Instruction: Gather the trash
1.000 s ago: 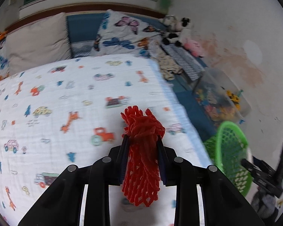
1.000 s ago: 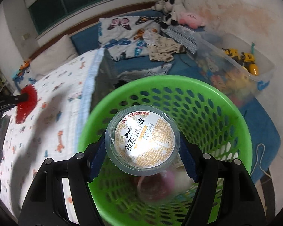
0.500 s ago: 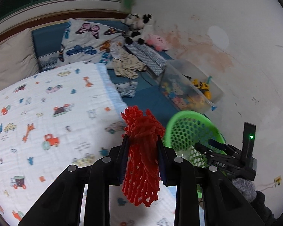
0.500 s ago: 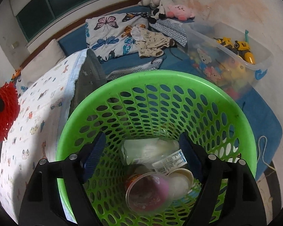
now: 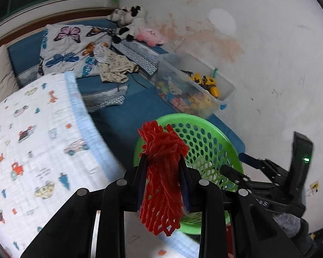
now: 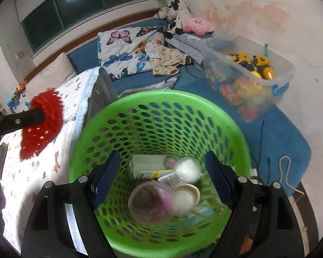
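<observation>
Left wrist view: left gripper (image 5: pixel 163 167) pinching red foam net (image 5: pixel 162 172), just beside green basket (image 5: pixel 206 138). Right gripper (image 6: pixel 161 178) spread, empty, over basket. Next, likely: carry net above the rim, release.

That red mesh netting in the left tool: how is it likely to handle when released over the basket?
Probably floppy: the red mesh netting bunches above the left tool and droops below it. Likely light, being open-weave netting. It may snag on the tool or the green basket rim rather than drop cleanly.
</observation>
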The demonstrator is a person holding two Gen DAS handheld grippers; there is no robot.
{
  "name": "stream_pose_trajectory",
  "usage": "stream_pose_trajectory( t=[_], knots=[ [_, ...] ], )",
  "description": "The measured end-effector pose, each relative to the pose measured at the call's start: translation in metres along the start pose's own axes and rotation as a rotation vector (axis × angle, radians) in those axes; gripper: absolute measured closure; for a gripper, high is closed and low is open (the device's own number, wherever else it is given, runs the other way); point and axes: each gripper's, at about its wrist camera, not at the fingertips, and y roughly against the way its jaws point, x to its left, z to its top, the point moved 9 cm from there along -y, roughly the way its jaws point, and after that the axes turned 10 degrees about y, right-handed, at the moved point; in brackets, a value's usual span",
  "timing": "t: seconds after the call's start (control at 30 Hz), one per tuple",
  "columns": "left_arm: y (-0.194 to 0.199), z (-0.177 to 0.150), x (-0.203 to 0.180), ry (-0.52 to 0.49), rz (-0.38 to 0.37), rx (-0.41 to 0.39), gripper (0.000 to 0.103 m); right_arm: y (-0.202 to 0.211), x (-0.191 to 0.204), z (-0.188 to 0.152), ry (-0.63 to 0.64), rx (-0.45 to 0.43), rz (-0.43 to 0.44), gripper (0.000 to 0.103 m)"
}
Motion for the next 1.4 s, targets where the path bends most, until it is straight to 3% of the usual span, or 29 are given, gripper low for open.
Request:
stream_pose_trajectory(
  t=[0.27, 0.37, 0.43, 0.5, 0.57, 0.63, 0.7, 1.07, 1.4],
  knots=[
    [-0.031, -0.007, -0.026, -0.038, -0.011, 0.048, 0.073, 0.017, -0.013, -0.015, -0.003, -0.014, -0.022, 0.023],
    [-0.039, -0.007, -0.029, -0.017, -0.016, 0.066, 0.064, 0.019, -0.017, -0.019, -0.014, -0.017, -0.018, 0.023],
    [-0.043, -0.007, -0.03, -0.009, -0.015, 0.069, 0.063, 0.019, -0.018, -0.022, -0.02, -0.018, -0.015, 0.023],
    [-0.047, -0.008, -0.03, -0.016, -0.011, 0.068, 0.053, 0.021, -0.018, -0.022, -0.024, -0.02, -0.011, 0.023],
    [-0.048, -0.009, -0.032, -0.014, -0.017, 0.067, 0.051, 0.022, -0.018, -0.022, -0.027, -0.025, -0.008, 0.023],
    [-0.05, -0.01, -0.032, -0.012, -0.017, 0.069, 0.042, 0.023, -0.017, -0.023, -0.032, -0.028, -0.003, 0.023],
    [-0.049, -0.009, -0.031, -0.012, -0.021, 0.066, 0.042, 0.025, -0.017, -0.023, -0.035, -0.033, -0.003, 0.023],
    [-0.014, -0.011, -0.028, -0.055, -0.003, 0.001, 0.032, 0.037, -0.002, -0.024, -0.026, -0.05, 0.013, 0.023],
    [0.037, -0.026, -0.002, -0.026, 0.01, -0.067, 0.026, 0.056, 0.039, -0.029, 0.027, -0.06, 0.031, 0.021]
  ],
)
